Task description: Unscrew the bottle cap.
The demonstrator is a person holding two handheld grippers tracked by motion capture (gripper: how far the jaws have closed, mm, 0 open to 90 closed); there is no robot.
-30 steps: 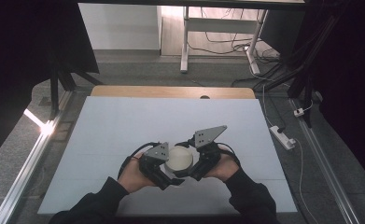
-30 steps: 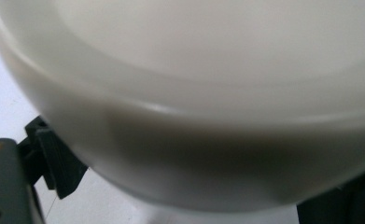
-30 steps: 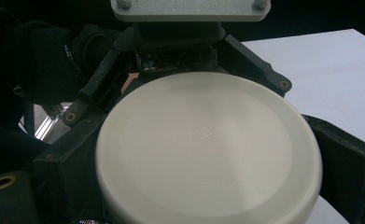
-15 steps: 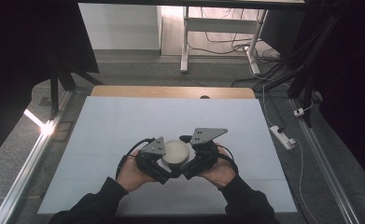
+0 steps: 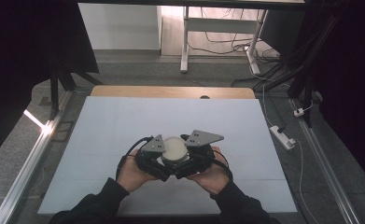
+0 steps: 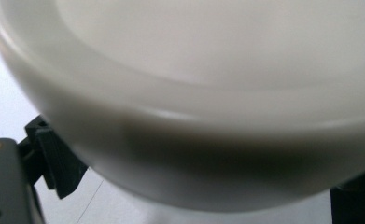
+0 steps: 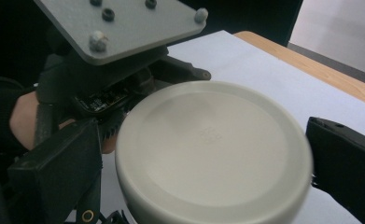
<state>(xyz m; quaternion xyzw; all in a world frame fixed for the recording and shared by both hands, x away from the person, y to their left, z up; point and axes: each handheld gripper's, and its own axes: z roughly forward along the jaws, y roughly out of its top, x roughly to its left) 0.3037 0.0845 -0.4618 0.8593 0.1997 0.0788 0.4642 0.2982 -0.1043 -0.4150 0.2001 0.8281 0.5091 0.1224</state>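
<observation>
dim surroundings | table (image 5: 124,121) evenly lit | left gripper view blurred, close-up

I work in what looks like a lab or test room set up for recording. My table (image 5: 124,121) is covered with a plain white sheet over a wooden top, and dark curtains (image 5: 26,56) hang on both sides of it. Metal rails (image 5: 26,154) run along the grey carpeted floor beside the table. Beyond it stands a white-legged desk (image 5: 185,42) with loose cables under it, and a power strip (image 5: 281,136) lies on the floor at the right.
</observation>
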